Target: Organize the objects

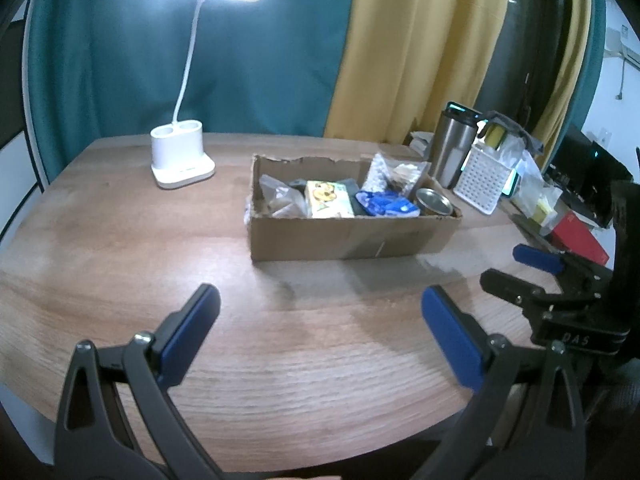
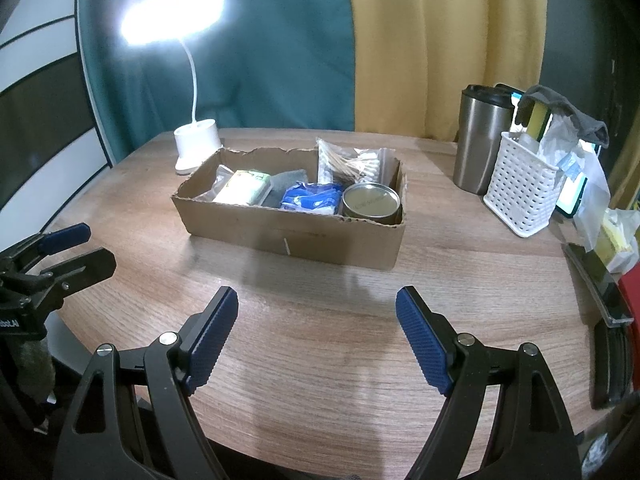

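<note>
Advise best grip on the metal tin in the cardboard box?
Grip the metal tin across its round rim, coming from above with the right gripper. It stands upright in the cardboard box corner, with walls and the blue packet blocking side access.

I'm seeing both wrist cams sitting low over the table's [image 1: 120, 240] near edge, looking forward along their fingers toward the curtains. Left cam is facing the cardboard box [image 1: 344, 240] from its left, right cam from its right [image 2: 296, 240], neither close. Both are sharing box, lamp [image 1: 182, 160], steel mug [image 2: 482, 140], white basket [image 2: 520, 196], and each is catching the other gripper at frame edge.
</note>
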`<action>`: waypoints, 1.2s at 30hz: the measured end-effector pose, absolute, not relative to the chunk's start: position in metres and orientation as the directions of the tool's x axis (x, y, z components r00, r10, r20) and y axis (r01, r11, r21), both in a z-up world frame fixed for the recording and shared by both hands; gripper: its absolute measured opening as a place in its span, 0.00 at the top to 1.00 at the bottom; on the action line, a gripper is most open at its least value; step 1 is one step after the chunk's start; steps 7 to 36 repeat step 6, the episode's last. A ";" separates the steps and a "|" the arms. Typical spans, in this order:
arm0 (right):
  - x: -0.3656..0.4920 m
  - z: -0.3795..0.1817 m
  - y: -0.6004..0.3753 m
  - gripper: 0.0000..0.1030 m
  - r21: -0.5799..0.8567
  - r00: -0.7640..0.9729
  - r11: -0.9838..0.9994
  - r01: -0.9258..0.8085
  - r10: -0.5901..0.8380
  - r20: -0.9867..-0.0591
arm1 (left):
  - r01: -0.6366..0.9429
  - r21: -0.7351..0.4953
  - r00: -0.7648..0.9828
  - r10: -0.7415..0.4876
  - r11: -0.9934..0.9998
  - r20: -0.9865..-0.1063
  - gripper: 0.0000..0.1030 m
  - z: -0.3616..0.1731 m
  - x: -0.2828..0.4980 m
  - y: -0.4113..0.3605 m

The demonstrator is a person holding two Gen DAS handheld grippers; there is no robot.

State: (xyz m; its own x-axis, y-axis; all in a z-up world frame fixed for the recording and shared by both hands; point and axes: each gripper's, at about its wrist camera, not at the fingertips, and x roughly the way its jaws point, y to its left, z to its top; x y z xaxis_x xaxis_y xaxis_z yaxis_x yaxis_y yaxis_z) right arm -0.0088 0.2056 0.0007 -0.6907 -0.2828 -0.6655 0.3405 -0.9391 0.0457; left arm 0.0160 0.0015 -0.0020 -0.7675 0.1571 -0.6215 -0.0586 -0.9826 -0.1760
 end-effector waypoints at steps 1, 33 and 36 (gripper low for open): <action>-0.010 0.000 0.206 0.19 0.047 -0.690 -0.939 0.340 -0.283 -0.667 | -0.058 -0.169 -0.766 0.153 -0.984 -0.625 0.01 -0.003 0.015 0.002; -0.015 -0.005 0.205 0.19 0.060 -0.676 -0.938 0.342 -0.290 -0.678 | -0.085 -0.172 -0.753 0.176 -0.981 -0.634 0.01 -0.005 0.007 0.008; -0.015 -0.005 0.205 0.19 0.060 -0.676 -0.938 0.342 -0.290 -0.678 | -0.085 -0.172 -0.753 0.176 -0.981 -0.634 0.01 -0.005 0.007 0.008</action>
